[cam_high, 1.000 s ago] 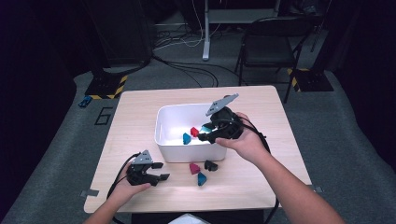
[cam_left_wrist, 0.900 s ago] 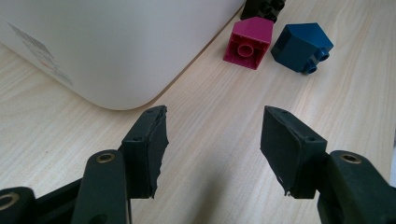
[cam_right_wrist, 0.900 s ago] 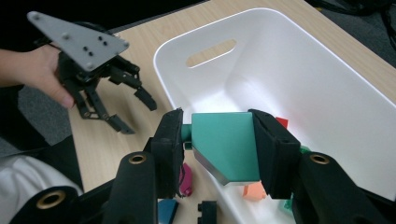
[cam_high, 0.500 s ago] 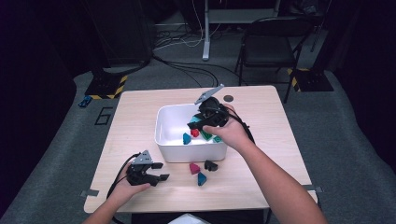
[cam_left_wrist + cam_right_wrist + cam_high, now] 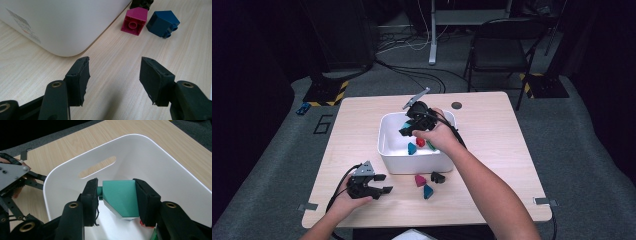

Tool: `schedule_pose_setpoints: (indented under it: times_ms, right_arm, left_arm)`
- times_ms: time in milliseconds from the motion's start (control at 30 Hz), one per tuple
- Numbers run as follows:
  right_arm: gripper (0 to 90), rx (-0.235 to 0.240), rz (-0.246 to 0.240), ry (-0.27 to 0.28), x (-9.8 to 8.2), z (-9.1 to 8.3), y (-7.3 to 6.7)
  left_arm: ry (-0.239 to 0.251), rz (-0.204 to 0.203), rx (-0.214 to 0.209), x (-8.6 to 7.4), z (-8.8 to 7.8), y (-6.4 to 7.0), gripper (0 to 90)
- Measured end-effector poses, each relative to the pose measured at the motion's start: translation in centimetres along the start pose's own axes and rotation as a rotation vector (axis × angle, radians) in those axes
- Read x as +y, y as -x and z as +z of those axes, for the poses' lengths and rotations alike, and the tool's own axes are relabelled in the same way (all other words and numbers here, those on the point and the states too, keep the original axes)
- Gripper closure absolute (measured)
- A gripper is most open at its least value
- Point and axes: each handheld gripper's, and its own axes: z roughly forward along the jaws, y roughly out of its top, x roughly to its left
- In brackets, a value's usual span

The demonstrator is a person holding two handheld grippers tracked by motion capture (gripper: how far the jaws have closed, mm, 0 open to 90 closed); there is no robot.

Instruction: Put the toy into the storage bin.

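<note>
While your right gripper point(image 5: 116, 201) clamps the teal sloped plastic brick point(image 5: 121, 197) above the white plastic tub point(image 5: 172, 167), lower first, then release (left gripper point(image 5: 113, 75) gapes, idle).

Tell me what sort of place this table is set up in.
Probably a lab or studio for recording handling tasks, not a home. A small wooden table stands on grey carpet in a dark room, cables trail over the floor, black-and-yellow tape marks stand bases, and a folding chair sits behind.
</note>
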Motion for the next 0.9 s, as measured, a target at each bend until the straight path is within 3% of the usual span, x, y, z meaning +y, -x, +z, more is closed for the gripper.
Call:
schedule_pose_setpoints:
  times_ms: [467, 733, 900]
  right_arm:
    - [56.2, -0.012, -0.016, -0.032, 0.6, 4.7, 1.2]
    - [55.8, -0.023, 0.003, -0.054, 0.6, 6.2, 1.8]
    - [49.0, -0.029, 0.001, -0.068, 0.5, 6.6, 1.8]
  left_arm:
    - [-0.006, 0.003, -0.006, 0.0, 0.1, 0.0, 40.7]
    - [0.000, 0.004, -0.001, 0.0, 0.3, 0.0, 40.7]
    - [-0.009, 0.005, -0.004, -0.1, 0.2, -0.2, 40.7]
